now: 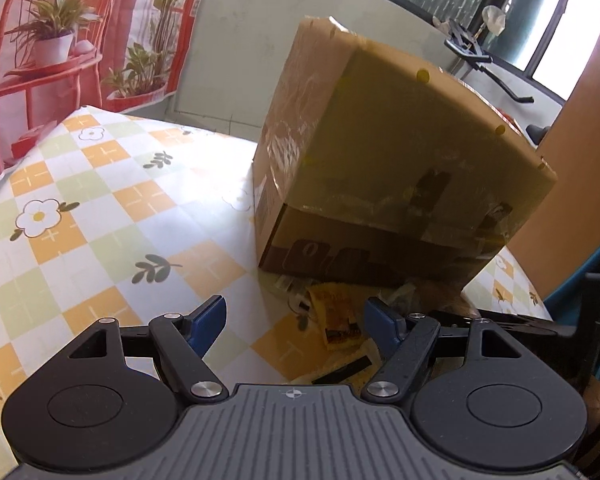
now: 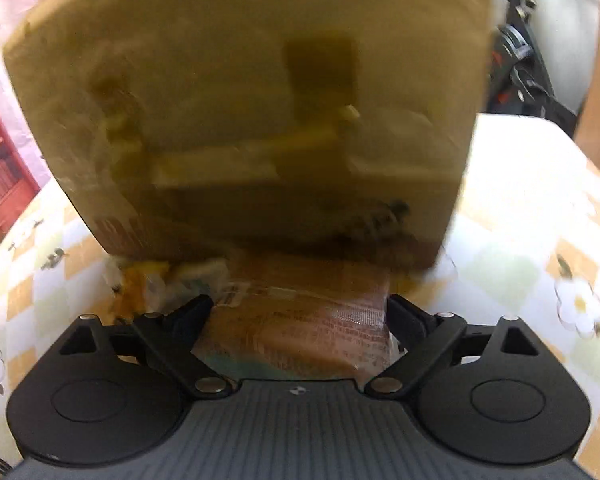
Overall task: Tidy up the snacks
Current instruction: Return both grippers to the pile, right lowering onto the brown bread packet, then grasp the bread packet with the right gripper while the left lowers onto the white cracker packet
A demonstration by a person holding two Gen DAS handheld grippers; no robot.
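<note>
The snacks are all piled at the foot of a big taped-up cardboard box (image 1: pixel 400 152) sitting on a table (image 1: pixel 100 208) with a checked orange, green and white flower cloth. Closest to the left gripper (image 1: pixel 296 320) is a crinkly yellow packet (image 1: pixel 336 312) with dark print, lying flat on the cloth just in front of the box. Its blue-padded jaws stand apart, the packet between and a bit beyond them, pads not pressing on anything.

The right gripper (image 2: pixel 300 316) is over a brown wrapped pack (image 2: pixel 308 320) with small printed text and a white label, lying against the bottom of the box. Jaws are spread wide on either side of it; can't really tell if the tips touch the wrapper, it's too blurry, but they don't look clamped. Some yellow and pale wrappers (image 2: pixel 156 280) sit to the left of that pack.

Only the left view gets the box's corner and side, plus a wall hanging (image 1: pixel 60 40) with a red chair and plants, and windows (image 1: pixel 500 0) behind. Only the right view shows the brown pack properly, and an exercise bike (image 2: pixel 524 60) off to the side.
</note>
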